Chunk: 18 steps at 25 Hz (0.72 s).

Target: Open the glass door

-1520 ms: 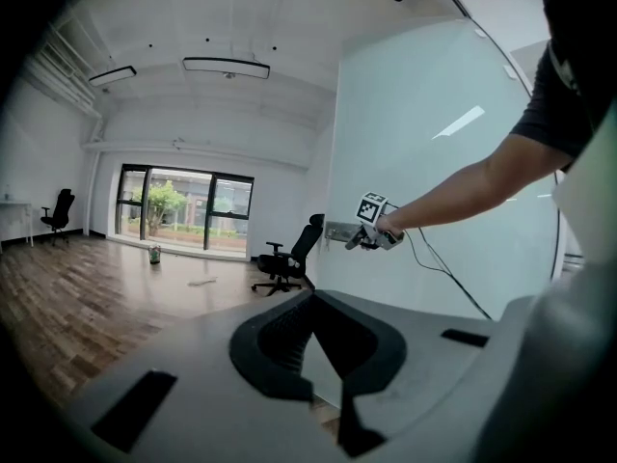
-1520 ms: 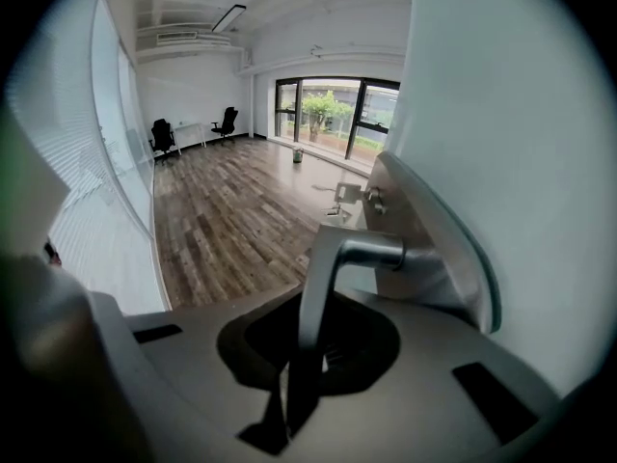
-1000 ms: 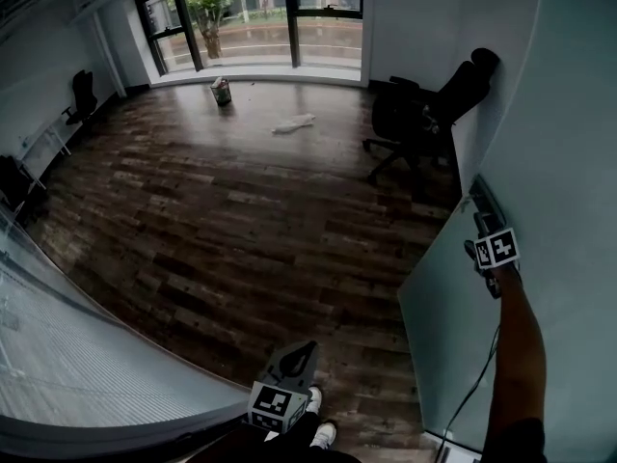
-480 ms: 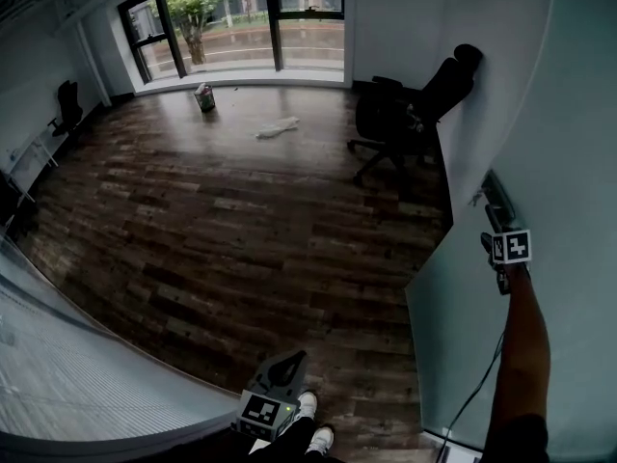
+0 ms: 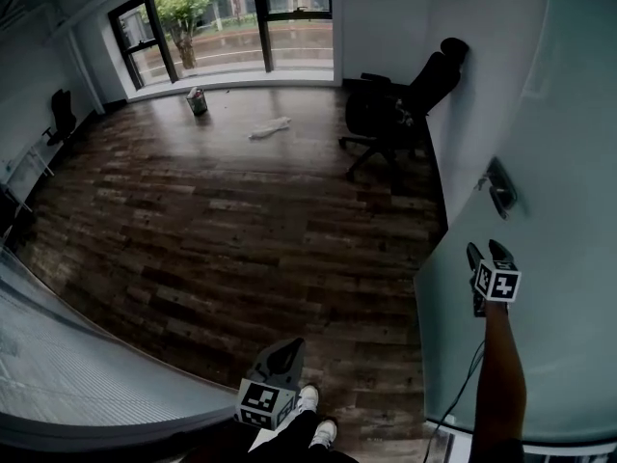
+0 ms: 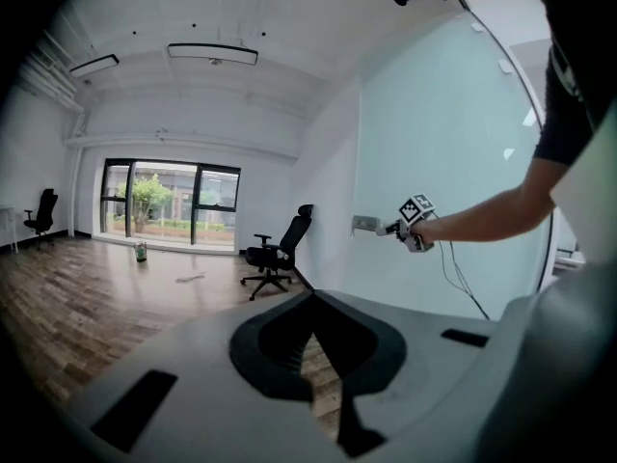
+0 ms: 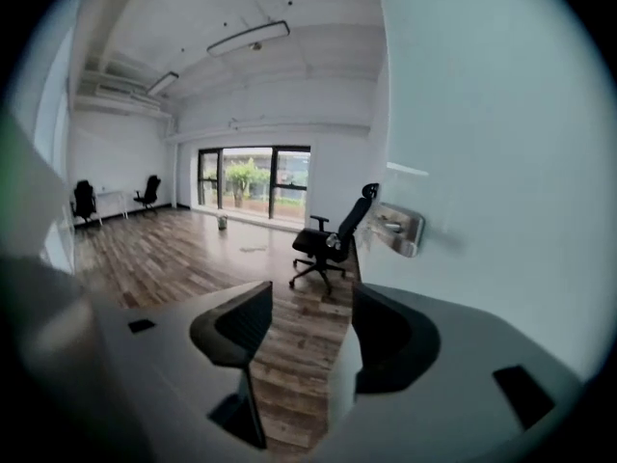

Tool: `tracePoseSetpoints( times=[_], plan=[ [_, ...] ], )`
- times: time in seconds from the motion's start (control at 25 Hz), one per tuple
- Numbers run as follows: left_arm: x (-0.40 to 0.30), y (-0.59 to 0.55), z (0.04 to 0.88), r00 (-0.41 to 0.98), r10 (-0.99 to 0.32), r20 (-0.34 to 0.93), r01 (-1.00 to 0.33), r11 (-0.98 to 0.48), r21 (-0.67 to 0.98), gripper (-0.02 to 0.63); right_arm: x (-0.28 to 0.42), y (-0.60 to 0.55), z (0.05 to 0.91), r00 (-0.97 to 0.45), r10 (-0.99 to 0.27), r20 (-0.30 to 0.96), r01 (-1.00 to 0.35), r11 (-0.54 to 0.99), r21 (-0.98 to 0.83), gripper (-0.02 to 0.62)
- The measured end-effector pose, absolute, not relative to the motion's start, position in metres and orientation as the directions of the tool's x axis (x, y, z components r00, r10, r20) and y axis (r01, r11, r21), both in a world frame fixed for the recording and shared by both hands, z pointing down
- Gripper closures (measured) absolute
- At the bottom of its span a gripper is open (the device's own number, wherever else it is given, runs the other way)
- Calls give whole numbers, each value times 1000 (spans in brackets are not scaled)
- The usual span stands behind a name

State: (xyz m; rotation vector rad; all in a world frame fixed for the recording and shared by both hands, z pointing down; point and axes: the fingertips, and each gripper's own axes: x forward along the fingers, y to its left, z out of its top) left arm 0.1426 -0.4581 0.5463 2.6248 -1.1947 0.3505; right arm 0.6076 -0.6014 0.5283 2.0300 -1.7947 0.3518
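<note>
The handle (image 5: 499,189) is just released by the right gripper (image 5: 487,251), whose jaws have just been opened wide and are empty, and the glass door (image 5: 559,258) appears swung open.

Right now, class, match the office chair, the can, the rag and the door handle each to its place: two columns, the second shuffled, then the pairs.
1 black swivel office chair
2 small green can
3 crumpled white rag
4 silver metal door handle

A fixed to the pale frosted glass door
B nearest the big window
C on the dark wooden floor, between can and chair
D beside the white wall

Pairs: 1-D, 2-B, 3-C, 4-A
</note>
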Motion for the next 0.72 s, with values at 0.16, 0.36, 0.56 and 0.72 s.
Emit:
tracePoseSetpoints(
  times=[0.16, 0.36, 0.56, 0.72],
  plan=[
    [150, -424, 530, 652, -702, 285, -751, -650, 116, 603, 517, -522, 504, 45, -951, 306, -999, -38, 28, 503],
    [149, -371, 520, 651, -722, 235, -757, -642, 124, 603, 406, -409, 483, -23, -978, 208, -997, 39, 72, 580],
    [138, -329, 514, 649, -729, 220, -759, -641, 115, 603, 342, -316, 489, -42, -977, 210, -995, 60, 79, 580],
    [125, -289, 511, 657, -726, 203, -753, -646, 126, 603, 305, -247, 495, -41, -973, 225, -996, 57, 64, 580]
  ],
)
